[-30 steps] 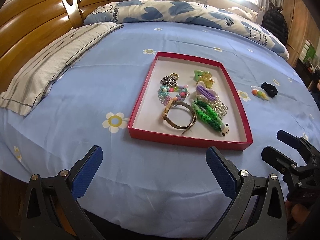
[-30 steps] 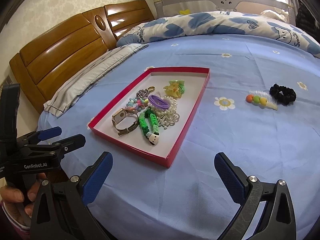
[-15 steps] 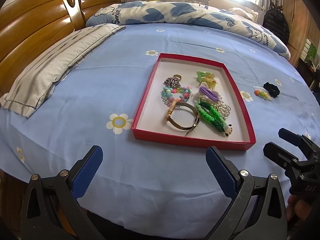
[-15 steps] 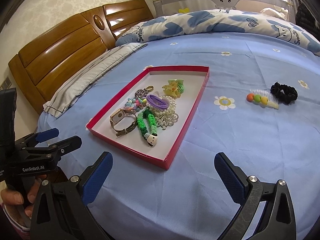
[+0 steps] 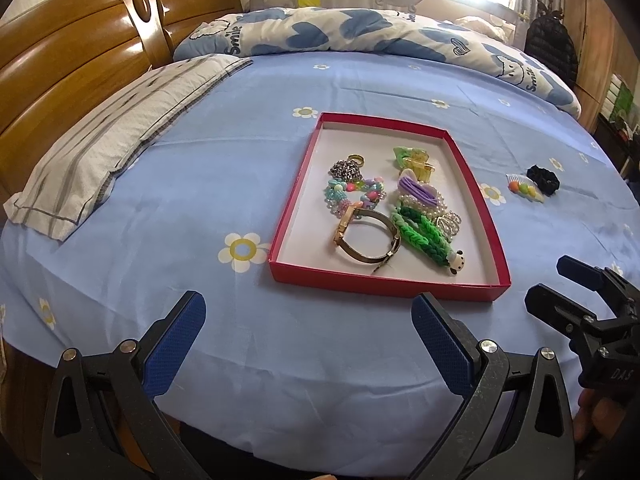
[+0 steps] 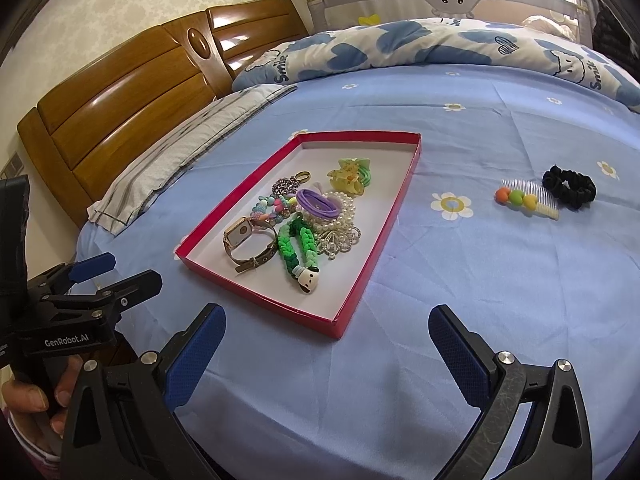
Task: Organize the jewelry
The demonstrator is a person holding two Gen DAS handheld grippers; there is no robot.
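Observation:
A red tray [image 5: 288, 212] [image 6: 372, 256] lies on the blue bedsheet and holds several pieces: a gold watch [image 5: 366, 236] [image 6: 250, 242], a green braided band [image 5: 426, 238] [image 6: 296, 246], a pearl bracelet [image 6: 332, 212], a purple hair tie [image 5: 416, 190], a yellow claw clip [image 5: 416, 160] [image 6: 348, 176] and bead bracelets [image 5: 352, 194]. A comb with coloured balls [image 5: 524, 190] [image 6: 524, 198] and a black scrunchie [image 5: 542, 178] [image 6: 568, 186] lie on the sheet to the tray's right. My left gripper [image 5: 308, 336] and right gripper [image 6: 326, 344] are both open and empty, in front of the tray.
A striped pillow [image 5: 120, 140] lies at the left against the wooden headboard [image 5: 72, 64]. A blue-and-white duvet [image 5: 360, 36] is bunched along the far side. The bed's near edge runs just under both grippers.
Both grippers have drawn back and risen slightly, so the tray sits a little farther off. Nothing on the bed has moved.

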